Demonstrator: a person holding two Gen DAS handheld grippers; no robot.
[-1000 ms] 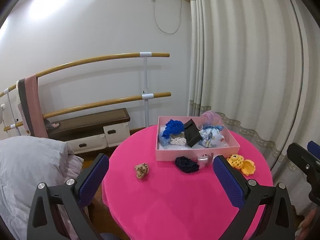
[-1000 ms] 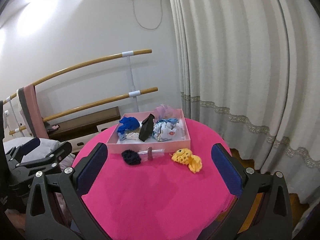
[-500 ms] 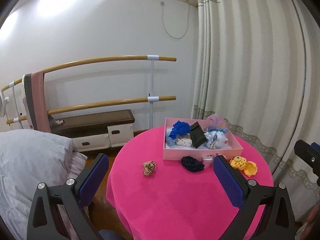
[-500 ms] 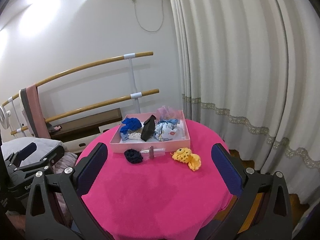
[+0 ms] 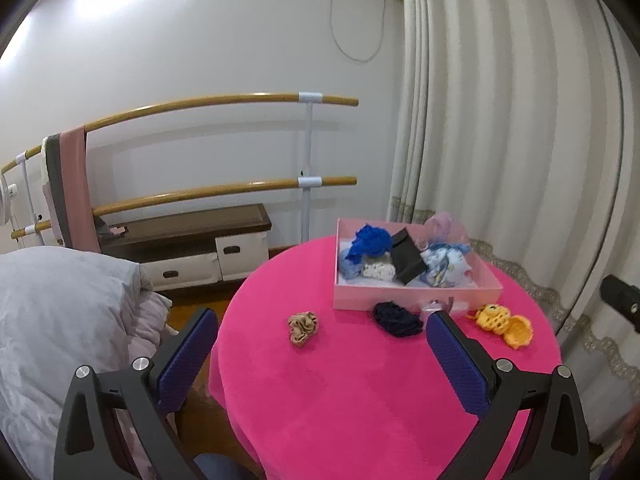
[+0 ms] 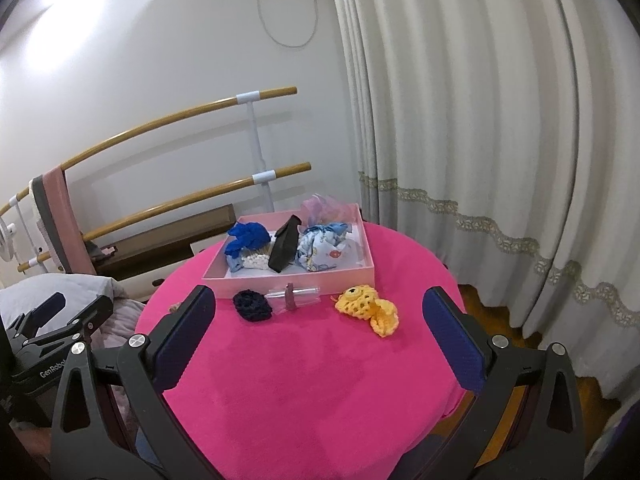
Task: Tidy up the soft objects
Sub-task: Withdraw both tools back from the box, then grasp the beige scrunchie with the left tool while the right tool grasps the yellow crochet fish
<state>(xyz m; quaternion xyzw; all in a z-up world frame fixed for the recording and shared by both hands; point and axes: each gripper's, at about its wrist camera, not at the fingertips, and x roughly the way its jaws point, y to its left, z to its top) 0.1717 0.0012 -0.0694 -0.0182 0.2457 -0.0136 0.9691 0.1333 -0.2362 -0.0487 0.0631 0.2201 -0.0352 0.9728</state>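
Each gripper is a black frame with angular cut-outs and round silver screws. The left gripper (image 5: 322, 346) and right gripper (image 6: 320, 322) both carry dark-blue textured pads (image 5: 456, 356). White lettering, "GenRobot", marks the left gripper's side.

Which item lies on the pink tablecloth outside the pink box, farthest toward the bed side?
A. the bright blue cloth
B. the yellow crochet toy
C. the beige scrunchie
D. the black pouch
C: the beige scrunchie sits alone on the tablecloth, left of the pink box, toward the bed.
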